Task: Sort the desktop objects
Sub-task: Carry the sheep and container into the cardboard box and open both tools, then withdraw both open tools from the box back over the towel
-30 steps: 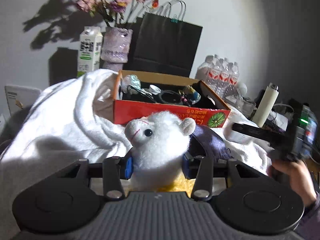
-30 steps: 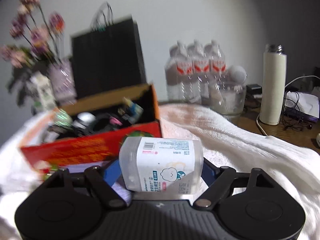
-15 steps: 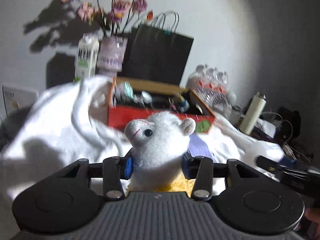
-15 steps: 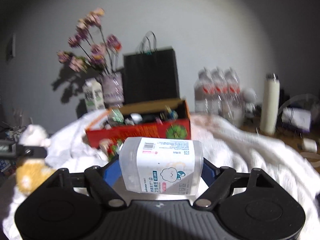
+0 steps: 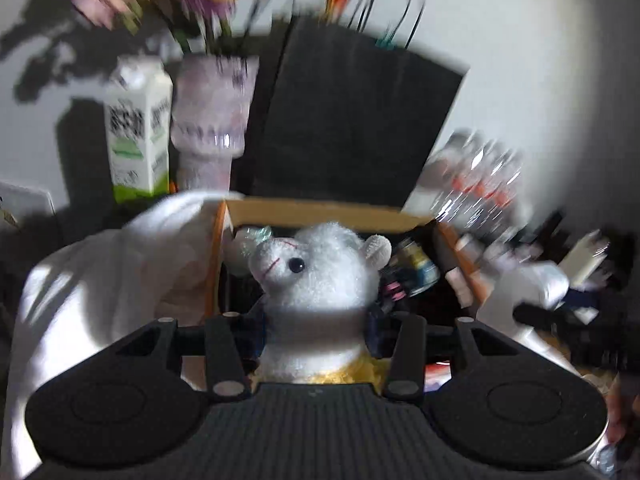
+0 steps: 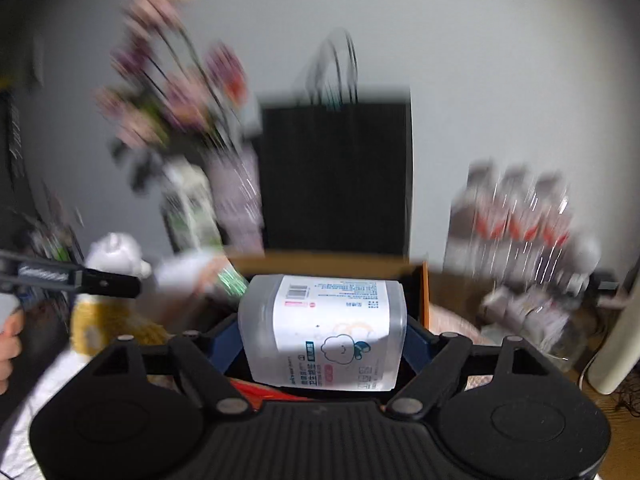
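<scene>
L gripper (image 5: 316, 320) clamped plush sheep (image 5: 320, 280), R gripper (image 6: 322, 344) clamped wipes tub (image 6: 324, 332); both held over box (image 5: 320, 210) rim for drop-in

A fluffy white plush sheep (image 5: 320, 280) with a black bead eye, pink stitched snout and yellow lower body is held upright between the left tool's pads, head over the open cardboard box (image 5: 320, 210). A clear plastic tub (image 6: 324, 330) with a white printed label is clamped sideways, right in front of the same box.
</scene>
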Motion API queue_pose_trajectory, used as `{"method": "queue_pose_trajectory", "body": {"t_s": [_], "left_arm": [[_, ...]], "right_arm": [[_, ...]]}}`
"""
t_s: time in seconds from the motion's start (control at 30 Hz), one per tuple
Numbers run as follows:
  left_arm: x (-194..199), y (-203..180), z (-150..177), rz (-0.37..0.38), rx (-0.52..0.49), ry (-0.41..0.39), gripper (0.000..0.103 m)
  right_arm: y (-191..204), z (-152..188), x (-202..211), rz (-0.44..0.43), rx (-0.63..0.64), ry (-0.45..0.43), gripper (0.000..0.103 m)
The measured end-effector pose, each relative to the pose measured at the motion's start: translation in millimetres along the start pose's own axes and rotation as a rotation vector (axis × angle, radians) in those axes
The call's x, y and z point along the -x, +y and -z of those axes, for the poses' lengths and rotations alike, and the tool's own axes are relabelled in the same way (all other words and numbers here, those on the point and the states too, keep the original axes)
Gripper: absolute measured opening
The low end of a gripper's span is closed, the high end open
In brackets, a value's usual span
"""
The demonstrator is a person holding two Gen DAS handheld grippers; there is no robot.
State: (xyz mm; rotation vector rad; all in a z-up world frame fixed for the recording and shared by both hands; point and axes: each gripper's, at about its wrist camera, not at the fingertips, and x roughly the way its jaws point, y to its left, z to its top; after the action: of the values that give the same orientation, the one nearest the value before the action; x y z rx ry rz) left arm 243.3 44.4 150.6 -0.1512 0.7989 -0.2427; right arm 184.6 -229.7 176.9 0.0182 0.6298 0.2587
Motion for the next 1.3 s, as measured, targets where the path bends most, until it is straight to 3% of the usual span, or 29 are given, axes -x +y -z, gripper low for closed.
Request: {"method": "queue_pose_trajectory", "body": {"t_s": [0.07,0.13,0.2,0.27,0.33,0.43,0.5,0.57,0.63,0.83,1.03,1.13,1.2,1.3], "left_arm": [[-38.8,-1.4,-8.8,-0.021,-0.049,0.103,0.046],[-62.7,3.6,-11.6,-0.086,-0.029,0.124,0.046],[-82.6,5.2,-15.4,-0.092,-0.033,0.150,0.047],[-99.4,5.0,-16.2,-0.105,-0.047,0.173,0.048],[-108.1,3.1,-14.1,-0.134,-0.052,0.138,0.049],[-115.9,-4.4,-8.3,-0.200,-0.118,0.091,0.049],[-116.6,-2.3,-7.8,-0.206,-0.106,0.083,0.051],[-112.0,0.3,-12.1,-0.197,-0.094,0.086,0.062],[-100.4,3.4,-18.5,-0.188,-0.081,0.074,0.082],[-50.5,1.7,-39.0,-0.215,-0.023,0.004,0.082],[-14.5,-12.4,-34.1,-0.254,-0.034,0.033,0.082],[4.2,-18.4,-15.9,-0.274,-0.056,0.045,0.083],[23.2,-23.3,7.7,-0.247,-0.093,0.007,0.085],[43.5,-32.4,51.2,-0.267,-0.172,-0.039,0.085]], "right_arm": [[-8.2,-15.6,-46.3,0.045,-0.017,0.150,0.081],[-14.7,-19.6,-85.6,0.074,-0.032,0.284,0.081],[-17.3,-18.6,-114.0,0.114,-0.029,0.381,0.081],[-16.4,-13.9,-134.8,0.155,-0.013,0.442,0.081],[-13.8,-6.3,-152.0,0.177,-0.005,0.496,0.081],[-1.3,-1.6,-166.7,0.240,0.047,0.501,0.081],[1.6,0.3,-173.7,0.265,0.061,0.530,0.081],[4.2,-3.6,-171.6,0.273,0.074,0.524,0.081],[4.8,-11.4,-161.9,0.258,0.063,0.485,0.081],[3.0,-45.7,-113.7,0.204,-0.014,0.338,0.083],[12.3,-54.5,-65.0,0.146,-0.048,0.184,0.085],[15.4,-46.3,-44.4,0.129,-0.045,0.150,0.085],[16.3,-33.0,-27.3,0.107,-0.041,0.112,0.085],[19.2,0.7,-3.5,0.079,-0.009,0.055,0.087]]}}
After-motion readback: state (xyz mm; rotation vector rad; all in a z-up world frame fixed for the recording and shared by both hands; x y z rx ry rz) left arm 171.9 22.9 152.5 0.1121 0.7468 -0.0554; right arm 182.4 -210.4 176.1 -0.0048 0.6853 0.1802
